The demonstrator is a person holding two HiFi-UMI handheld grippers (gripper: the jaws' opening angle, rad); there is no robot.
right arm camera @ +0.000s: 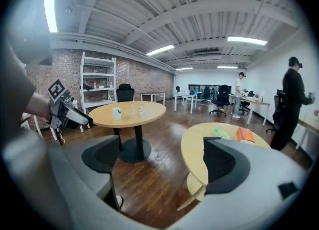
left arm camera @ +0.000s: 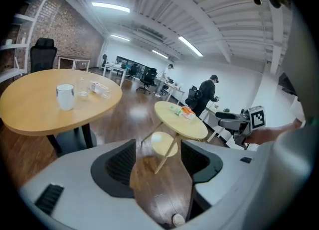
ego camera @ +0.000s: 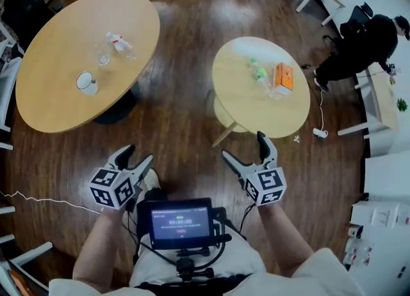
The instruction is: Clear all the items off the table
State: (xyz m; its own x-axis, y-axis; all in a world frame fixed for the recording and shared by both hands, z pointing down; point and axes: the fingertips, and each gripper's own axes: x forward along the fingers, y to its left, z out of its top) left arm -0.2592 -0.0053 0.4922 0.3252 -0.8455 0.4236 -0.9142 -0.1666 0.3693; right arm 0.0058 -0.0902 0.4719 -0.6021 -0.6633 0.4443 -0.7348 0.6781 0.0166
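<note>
Since the orange box (ego camera: 283, 75) and green bottle (ego camera: 257, 70) sat on the small table (ego camera: 237, 109) up ahead, the right gripper (ego camera: 243, 146) was nearer than the left gripper (ego camera: 139, 155); both had fingers spread, empty.

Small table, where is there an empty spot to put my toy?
The small table is bare on its left side and along its near edge. It is crowded at the right, where the green bottle and the orange box lie close together.
</note>
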